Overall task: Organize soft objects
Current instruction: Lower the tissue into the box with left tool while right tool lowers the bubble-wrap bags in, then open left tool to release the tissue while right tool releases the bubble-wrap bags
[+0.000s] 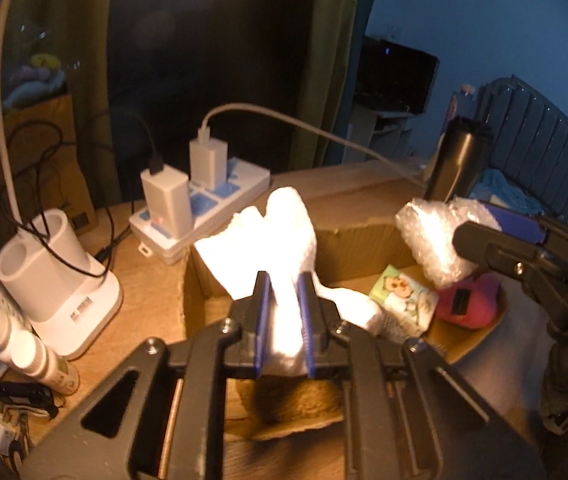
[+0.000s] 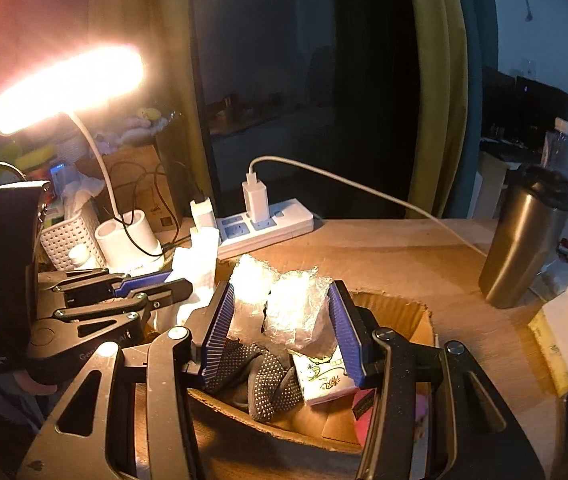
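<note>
- Left gripper (image 1: 284, 280): black two-finger tongs with blue ribbed pads, jaws drawn together and clamped on a crumpled white paper tissue (image 1: 272, 232), which rises above the fingertips and hangs over the near-left part of the box.
- Right gripper (image 2: 282, 312): same build, jaws partly apart and pressed on both sides of a wad of clear bubble wrap (image 2: 284, 304), held over the box.
- Open brown cardboard box (image 2: 396, 312): stands on the wooden desk (image 2: 384, 252), toward its near edge; it contains a dark glove with pale grip dots (image 2: 260, 376), a small white tissue packet printed with a cartoon figure (image 2: 324, 376) and a pink soft item (image 1: 468, 300).
- Writing: the packet bears characters too small to read; lettering on the gripper bodies is only partly legible.
- White power strip with blue sockets (image 2: 272, 224): lies at the desk's far edge, carrying white chargers.
- Steel tumbler with dark lid (image 2: 524, 240): upright near the desk's right edge.
- Lit white desk lamp (image 2: 64, 84): over the far-left corner.
</note>
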